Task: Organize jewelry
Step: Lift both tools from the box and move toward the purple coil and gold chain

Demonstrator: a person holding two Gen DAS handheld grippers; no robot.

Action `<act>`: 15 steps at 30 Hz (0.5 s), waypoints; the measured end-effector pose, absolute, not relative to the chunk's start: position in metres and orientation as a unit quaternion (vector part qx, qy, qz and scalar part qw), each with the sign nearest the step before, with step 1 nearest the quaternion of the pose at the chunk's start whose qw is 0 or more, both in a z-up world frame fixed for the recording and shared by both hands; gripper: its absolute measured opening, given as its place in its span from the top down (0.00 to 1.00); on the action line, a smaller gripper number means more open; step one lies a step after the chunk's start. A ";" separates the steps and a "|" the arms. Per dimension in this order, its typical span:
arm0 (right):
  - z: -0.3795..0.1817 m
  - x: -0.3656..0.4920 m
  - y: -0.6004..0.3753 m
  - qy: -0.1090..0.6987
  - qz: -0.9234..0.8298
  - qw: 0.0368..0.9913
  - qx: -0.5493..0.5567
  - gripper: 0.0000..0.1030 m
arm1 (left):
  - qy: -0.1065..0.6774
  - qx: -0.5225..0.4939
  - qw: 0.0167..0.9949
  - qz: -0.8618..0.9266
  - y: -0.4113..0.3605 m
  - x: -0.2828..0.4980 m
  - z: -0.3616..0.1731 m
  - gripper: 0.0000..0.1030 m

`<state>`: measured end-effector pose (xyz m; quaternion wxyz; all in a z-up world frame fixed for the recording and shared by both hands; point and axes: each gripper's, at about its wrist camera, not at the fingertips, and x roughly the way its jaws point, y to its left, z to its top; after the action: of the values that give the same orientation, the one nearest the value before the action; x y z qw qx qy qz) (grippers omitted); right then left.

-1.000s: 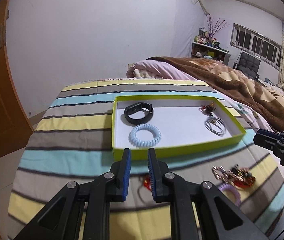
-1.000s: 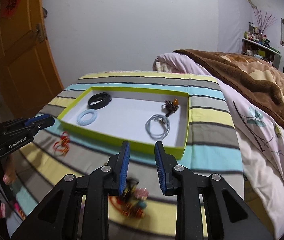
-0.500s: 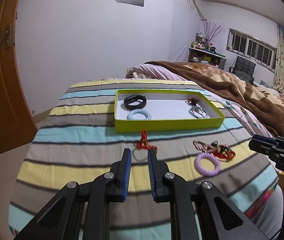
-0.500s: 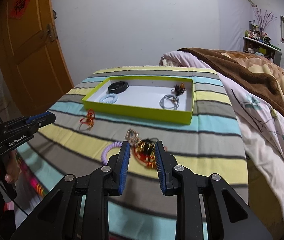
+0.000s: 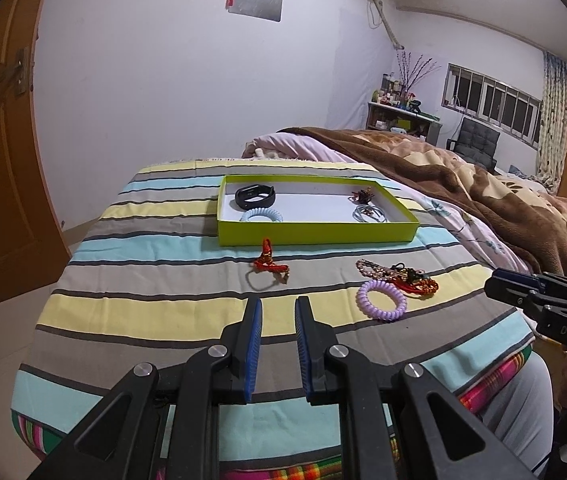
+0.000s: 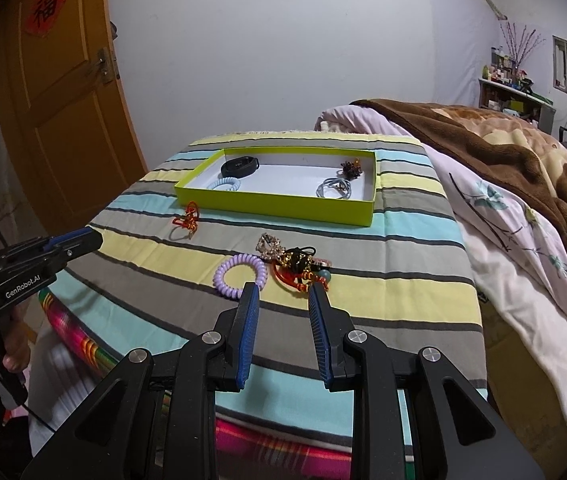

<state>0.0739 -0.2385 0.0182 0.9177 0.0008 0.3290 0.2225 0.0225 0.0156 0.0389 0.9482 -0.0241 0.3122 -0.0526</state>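
Bedroom, white walls; bench under striped cloth, bed alongside.
Green tray, far end of bench: holds black band, blue coil tie, grey loop, dark charm.
Loose near front edge: beaded bracelet cluster, purple coil tie, red knot cord.
Left hand-held gripper: slightly spread, empty.
Right hand-held gripper: spread, empty, just short of cluster.
Step, judged: between pickups. Next: descend, pinch one loose piece, carry to tray.
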 end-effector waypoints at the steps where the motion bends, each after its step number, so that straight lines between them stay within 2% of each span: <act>1: 0.018 0.074 -0.239 0.329 0.222 0.918 0.000 0.74 | 0.312 -0.023 0.948 -0.054 0.015 0.022 0.039 0.84; 15: 0.004 0.086 -0.236 0.342 0.226 0.912 -0.016 0.74 | 0.343 -0.020 0.935 -0.085 -0.008 0.044 0.023 0.84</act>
<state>0.0860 -0.2355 0.0037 0.9120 -0.0158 0.3417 0.2263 0.0436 -0.0081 0.0234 0.9351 -0.0203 0.3434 -0.0849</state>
